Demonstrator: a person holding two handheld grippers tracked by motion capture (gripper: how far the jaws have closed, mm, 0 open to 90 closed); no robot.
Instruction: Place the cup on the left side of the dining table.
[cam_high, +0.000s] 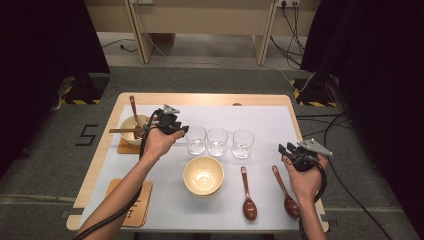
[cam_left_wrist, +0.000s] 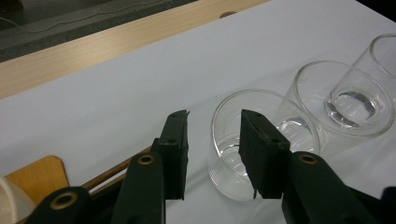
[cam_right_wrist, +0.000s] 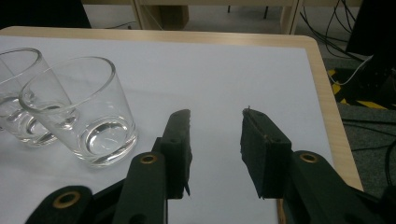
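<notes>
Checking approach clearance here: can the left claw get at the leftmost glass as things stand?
Probably yes. The left claw is open and empty, right beside the leftmost glass, with bare white mat around it. The neighbouring glass stands close on its far side.

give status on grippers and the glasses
Left gripper open, nearing leftmost glass. Right gripper open, empty. Three glasses upright in a row. Nothing in the way.

Glass row (cam_high: 217, 141) blocks centre; bare cloth (cam_high: 260, 117) beyond, passable

Table is showing three glasses (cam_high: 217, 141), two bowls (cam_high: 203, 175), three spoons (cam_high: 248, 196), two wooden coasters (cam_high: 131, 205), and two grippers (cam_high: 172, 122) being held.
</notes>
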